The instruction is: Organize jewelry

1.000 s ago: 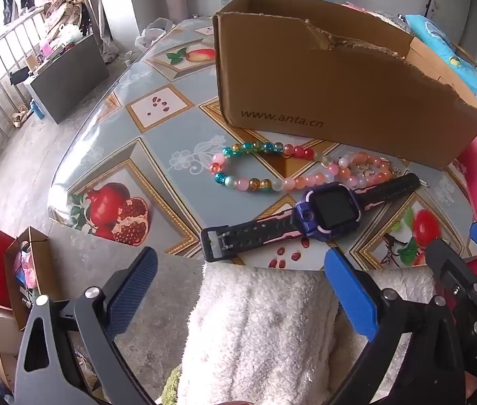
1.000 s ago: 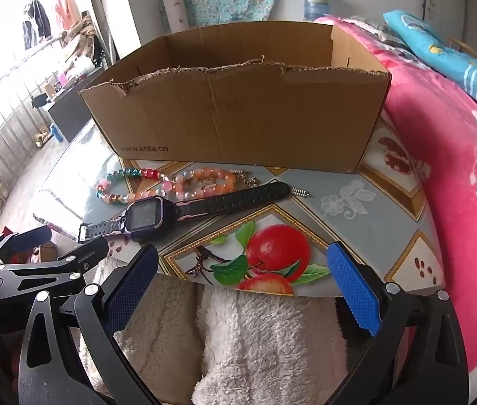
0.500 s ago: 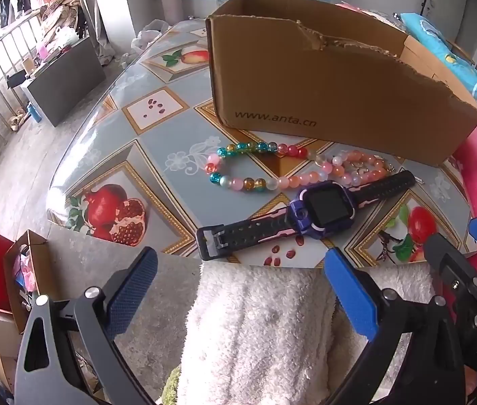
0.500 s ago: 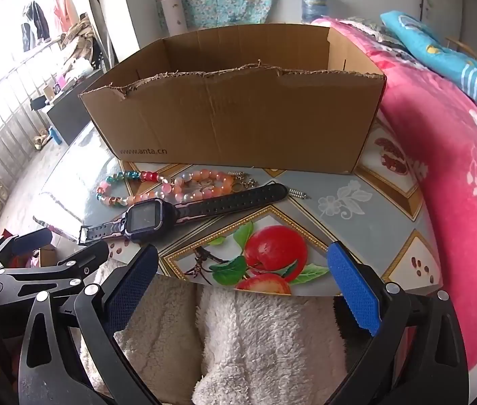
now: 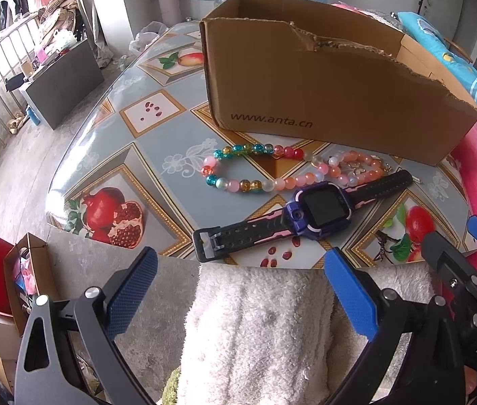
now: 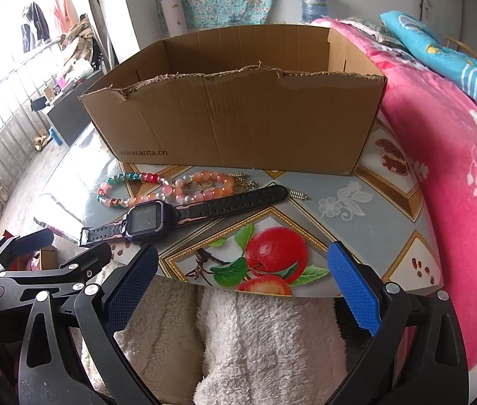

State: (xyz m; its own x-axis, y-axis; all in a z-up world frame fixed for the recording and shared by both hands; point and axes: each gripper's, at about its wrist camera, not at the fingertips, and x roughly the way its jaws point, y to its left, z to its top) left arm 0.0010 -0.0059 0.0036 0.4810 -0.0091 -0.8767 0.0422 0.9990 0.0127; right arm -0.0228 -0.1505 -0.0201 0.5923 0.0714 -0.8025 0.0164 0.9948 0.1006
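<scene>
Fruit-patterned oilcloth covers the tabletop [image 5: 157, 141], with a bed in pink bedding along my right side and an open box [image 5: 323, 101] standing at the far edge. Nothing of the jewelry has gone in yet, as far as I can see (the box floor is hidden from the left view).

Just in front of the box lie the beads [image 5: 258, 168], and nearer me the watch [image 5: 319, 209], its strap running long from near-left to far-right, buckle end close to the tabletop edge. A small spring [image 6: 297, 195] sits just beside the far strap tip.

Both my jaws are spread wide and hold nothing. My left gripper [image 5: 238, 290] hangs off the near edge over my fleece-covered lap, with the watch buckle almost straight ahead between its 2 fingers. My right gripper [image 6: 238, 287] faces the apple print, the watch off to its left, so I judge the left the nearer one for the watch.
</scene>
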